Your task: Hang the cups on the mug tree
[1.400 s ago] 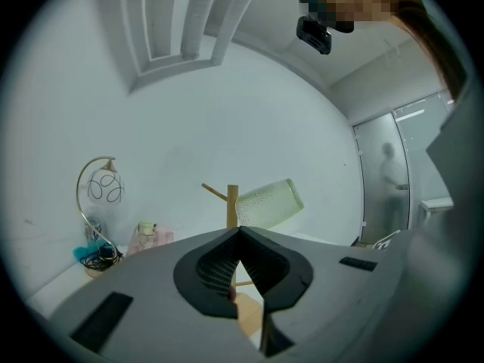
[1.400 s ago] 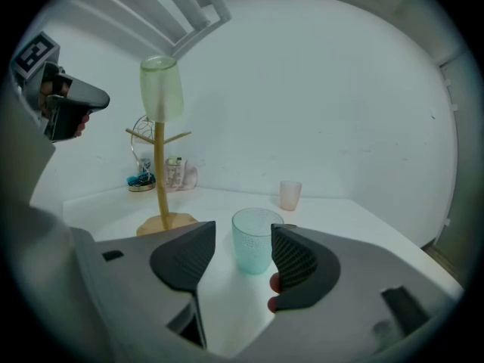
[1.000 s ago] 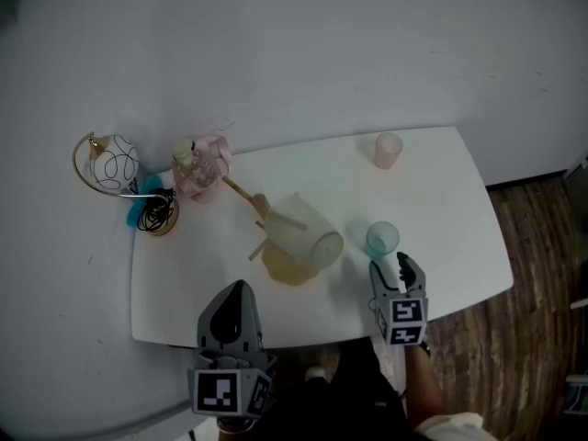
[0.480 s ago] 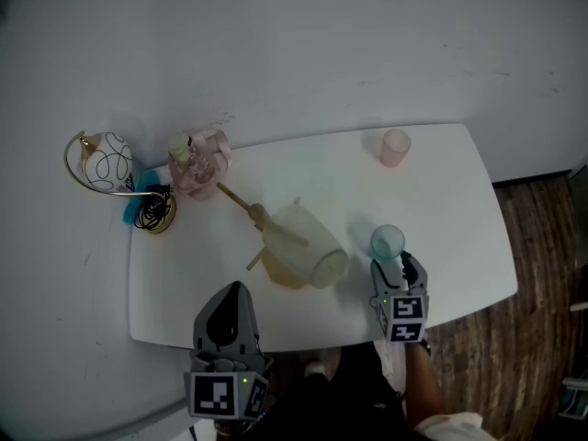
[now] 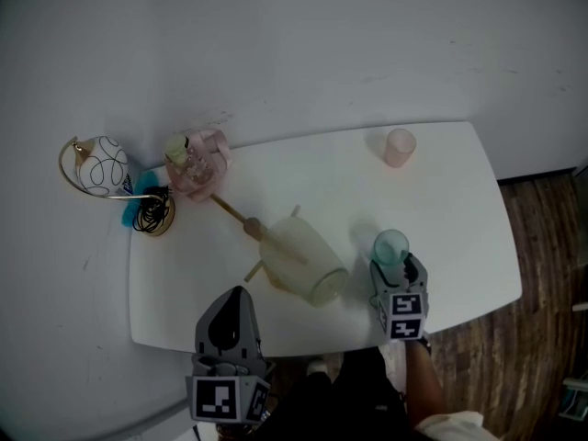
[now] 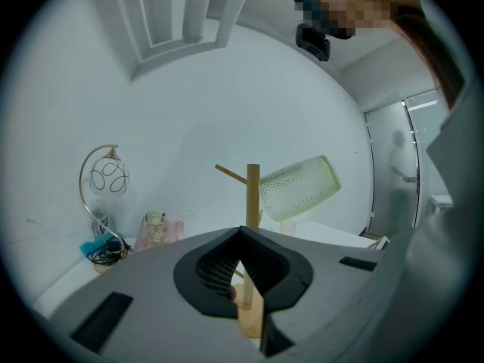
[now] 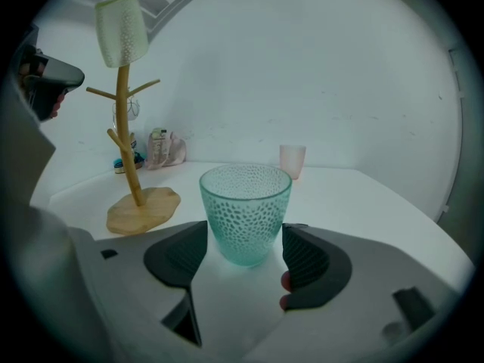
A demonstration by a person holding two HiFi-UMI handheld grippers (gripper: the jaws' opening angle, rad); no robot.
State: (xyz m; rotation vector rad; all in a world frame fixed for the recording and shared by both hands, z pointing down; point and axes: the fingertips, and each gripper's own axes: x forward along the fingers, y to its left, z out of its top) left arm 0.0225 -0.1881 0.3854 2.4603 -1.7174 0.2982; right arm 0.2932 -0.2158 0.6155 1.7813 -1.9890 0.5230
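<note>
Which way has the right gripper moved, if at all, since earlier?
Yes: the right gripper advanced toward the teal cup on the table; its jaws have just been opening and now flank it without touching.

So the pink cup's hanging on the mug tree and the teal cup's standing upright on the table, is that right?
Not quite. The right gripper view shows a pale yellow-green cup on the mug tree; the pink cup stands on the table. The teal cup does stand upright on the table.
</note>
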